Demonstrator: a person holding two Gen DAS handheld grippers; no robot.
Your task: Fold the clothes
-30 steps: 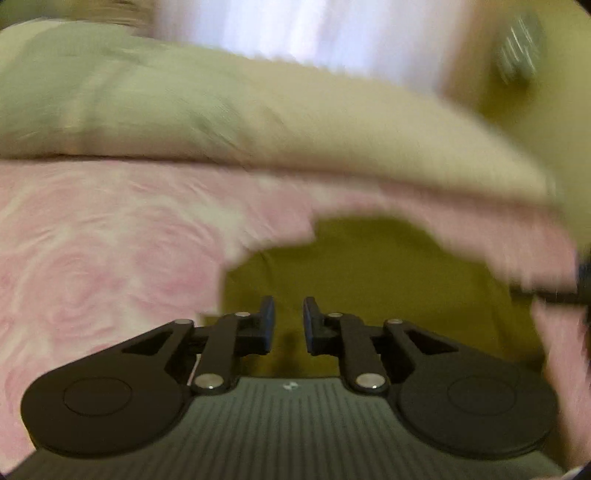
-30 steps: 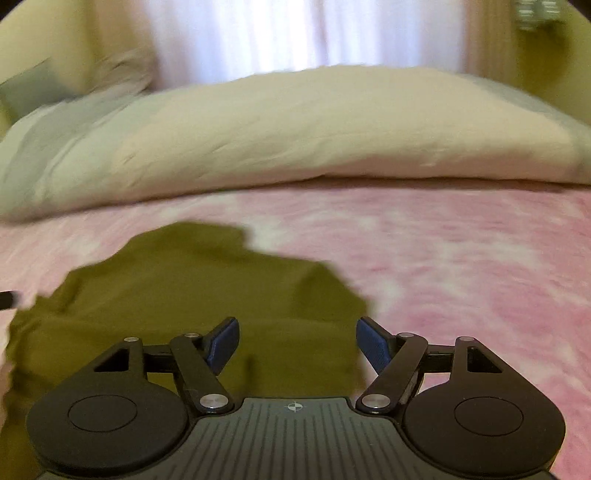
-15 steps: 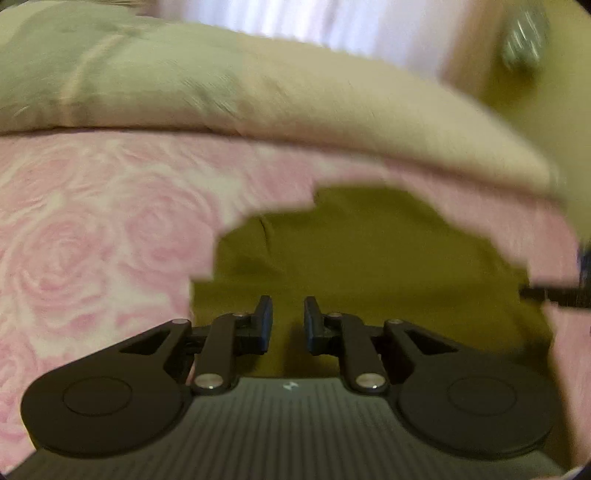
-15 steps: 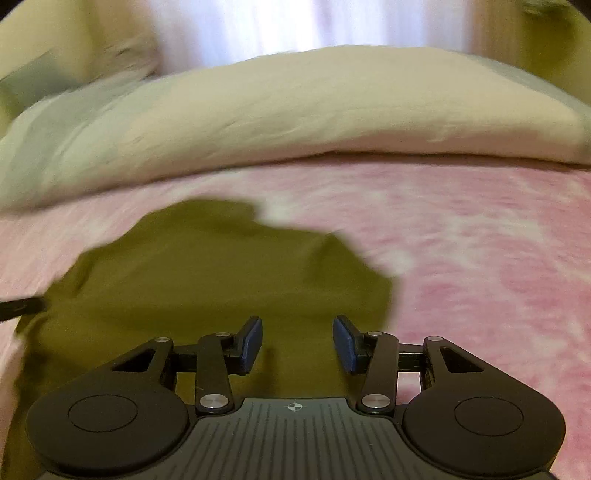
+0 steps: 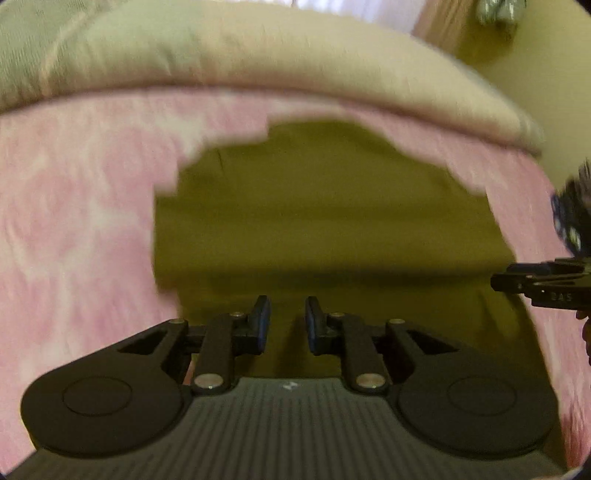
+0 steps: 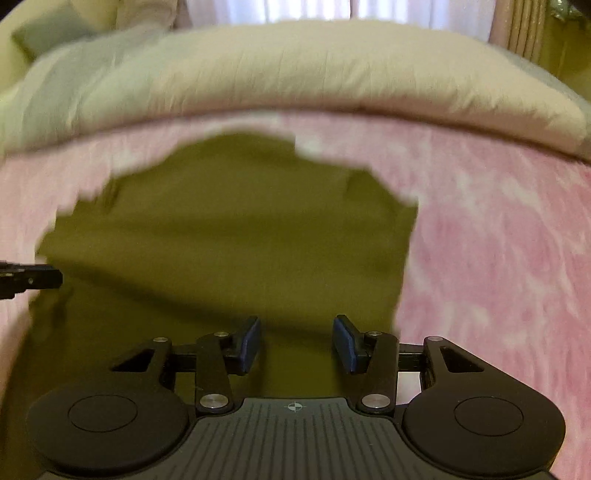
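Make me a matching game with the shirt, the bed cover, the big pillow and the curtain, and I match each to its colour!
Things:
1. shirt
2. bed cover
3. big pillow
4. curtain

Colours:
A. white
B. pink with paler patches
C. olive green
D. cream

Pairs: 1-C, 2-B, 3-D, 4-A

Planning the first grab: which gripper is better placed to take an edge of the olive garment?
Right, probably. The right gripper hovers beside the olive garment's side edge, jaws wide; the left gripper is over mid-cloth, jaws narrower.
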